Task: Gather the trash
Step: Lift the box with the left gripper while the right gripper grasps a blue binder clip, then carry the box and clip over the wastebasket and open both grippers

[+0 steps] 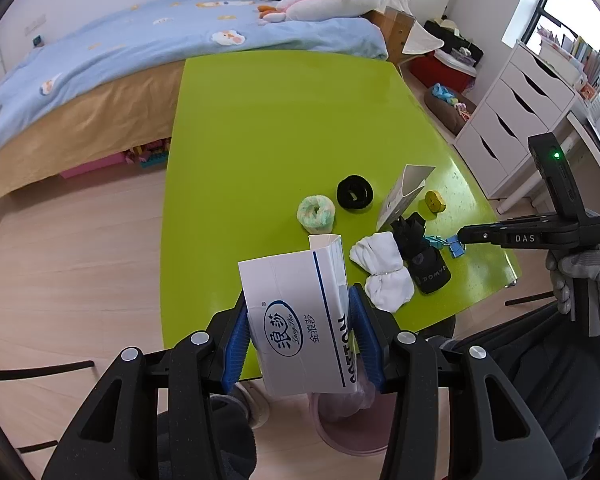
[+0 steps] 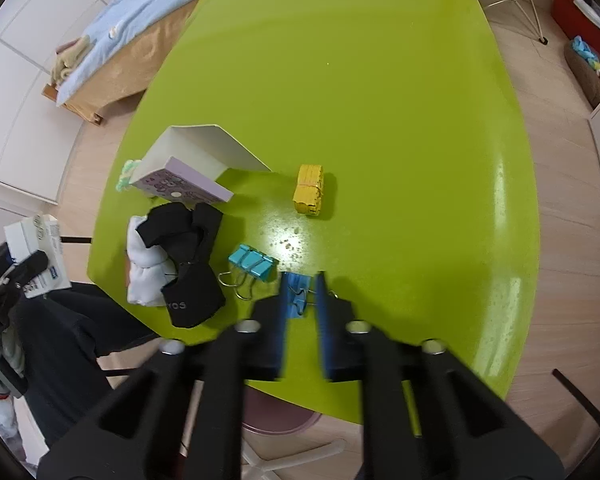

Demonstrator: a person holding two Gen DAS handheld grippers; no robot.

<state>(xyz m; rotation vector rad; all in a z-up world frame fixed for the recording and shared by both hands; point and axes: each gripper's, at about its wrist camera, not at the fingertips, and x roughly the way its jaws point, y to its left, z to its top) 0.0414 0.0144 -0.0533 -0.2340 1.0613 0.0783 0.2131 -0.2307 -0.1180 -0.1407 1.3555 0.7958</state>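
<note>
White carton (image 1: 300, 320) sits clamped in left gripper (image 1: 300, 332) jaws above green desk (image 1: 280, 128); right gripper (image 2: 302, 300) jaws close on blue binder clip (image 2: 296, 292) beside bed (image 1: 100, 52).

A glossy lime-green surface (image 2: 360, 80) with rounded corners carries a cluster near its close edge. A tilted white paper box with a lilac patterned face (image 2: 188, 168) rests there, touching a black fabric piece (image 2: 188, 264) that overlaps a white bundled cloth (image 2: 144, 272). Beside them lie turquoise binder clips (image 2: 254, 266), a blue binder clip (image 2: 296, 292) and a yellow banded block (image 2: 310, 189). A pastel fluffy ring (image 1: 316, 212) and black ring (image 1: 355, 193) lie beyond.
</note>
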